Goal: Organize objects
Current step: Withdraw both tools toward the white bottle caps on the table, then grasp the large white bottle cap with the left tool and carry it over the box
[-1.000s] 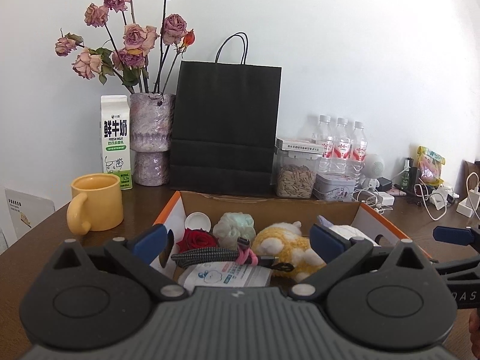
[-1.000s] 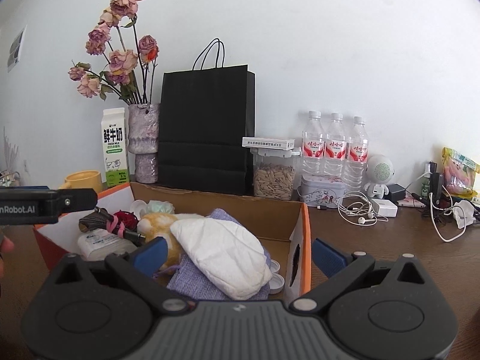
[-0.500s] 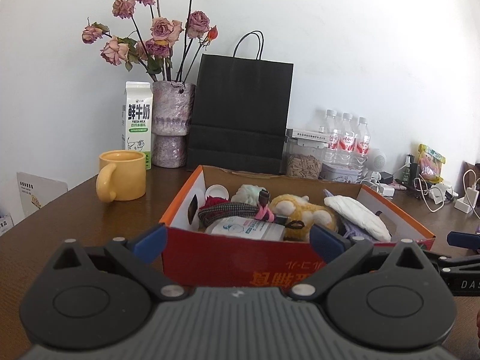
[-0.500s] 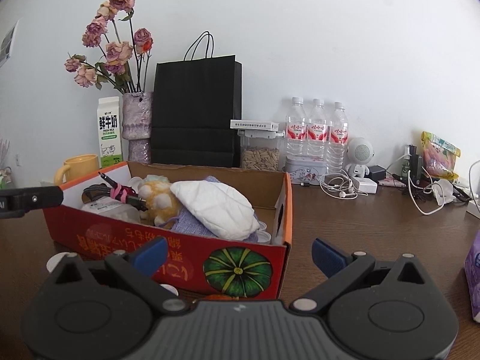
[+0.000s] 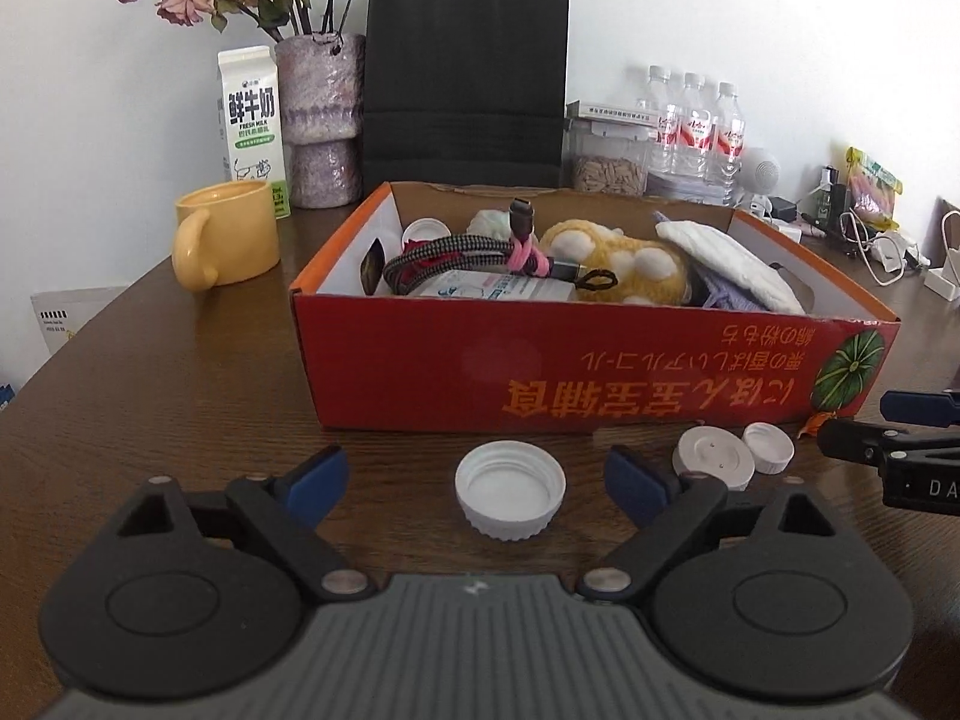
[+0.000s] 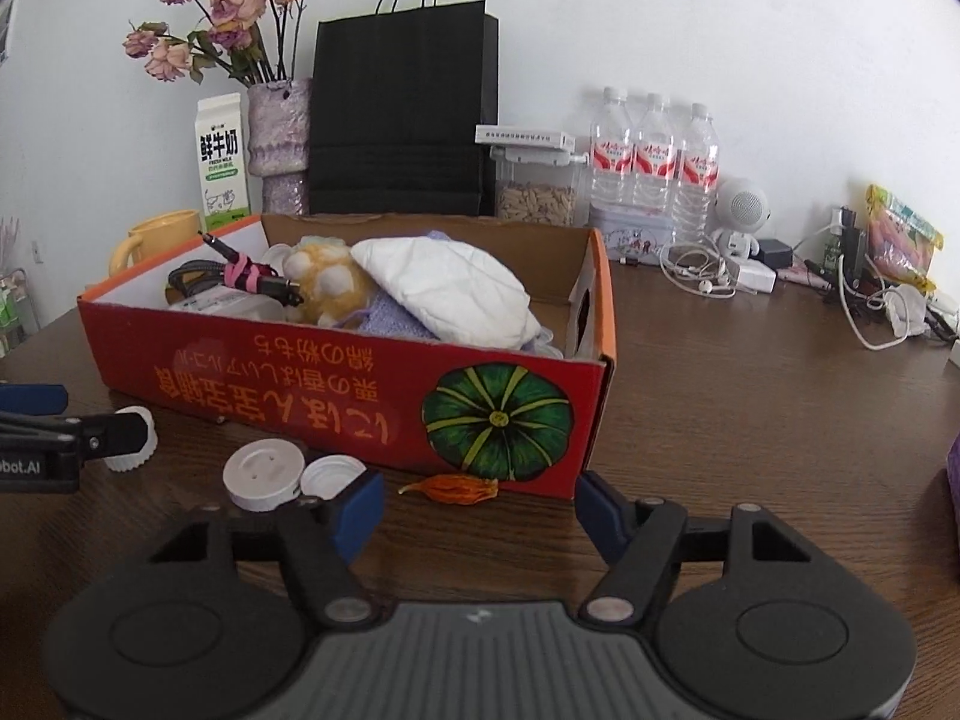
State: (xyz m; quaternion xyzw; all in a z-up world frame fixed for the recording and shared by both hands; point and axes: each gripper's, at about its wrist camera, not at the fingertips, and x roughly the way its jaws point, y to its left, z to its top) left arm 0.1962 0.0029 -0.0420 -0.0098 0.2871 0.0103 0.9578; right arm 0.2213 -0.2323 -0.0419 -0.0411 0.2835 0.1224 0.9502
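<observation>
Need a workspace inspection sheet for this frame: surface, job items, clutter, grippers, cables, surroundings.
Surface: dark wooden table, bare in front of the box apart from the caps and flower.
Job's things: red cardboard box holding a bundled cable, plush toy and white pouch; open white cap, flat white lid, small white cap and dried orange flower on the table.
Clutter: yellow mug, milk carton, seed jar, three water bottles.
Grippers: left gripper closing around the open white cap, not touching; right gripper closing, nothing between the jaws.
Cables: white earphones and chargers at far right.
Surroundings: white wall, black paper bag, vase of dried roses.
</observation>
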